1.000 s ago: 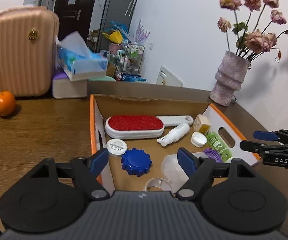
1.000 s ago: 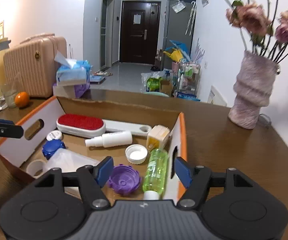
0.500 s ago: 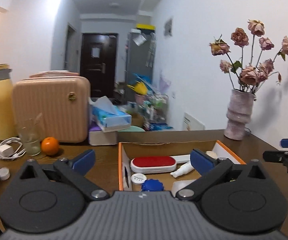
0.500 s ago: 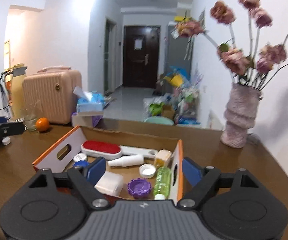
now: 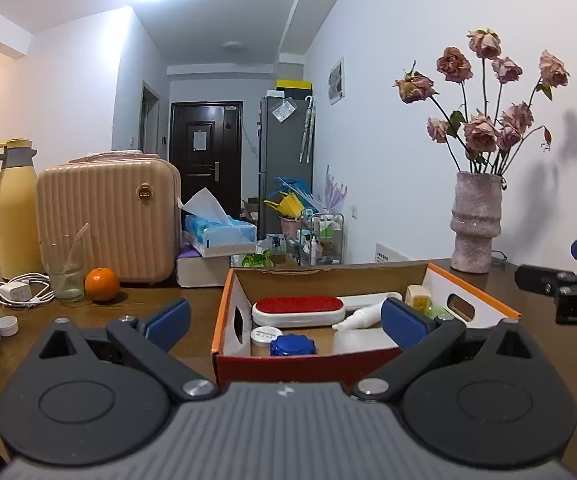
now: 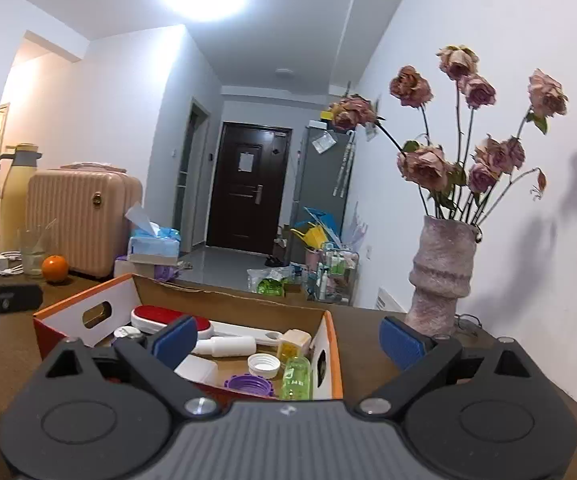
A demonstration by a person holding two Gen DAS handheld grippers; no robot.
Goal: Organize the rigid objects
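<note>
- Left tool (image 5: 284, 320): jaws standing spread wide, having just been opening, nothing lying between its blue pads, facing the box from its short end.
- Cardboard box (image 5: 308, 276): sitting on the table (image 5: 136, 304), holding a red brush (image 5: 298, 310), white spray bottle (image 5: 358, 317) and blue lid (image 5: 292, 346).
- Right tool (image 6: 288, 340): jaws likewise spread, having just been opening, gripping nothing, hovering near the box's right wall.
- Vase (image 6: 442, 272): standing right of the box.
</note>
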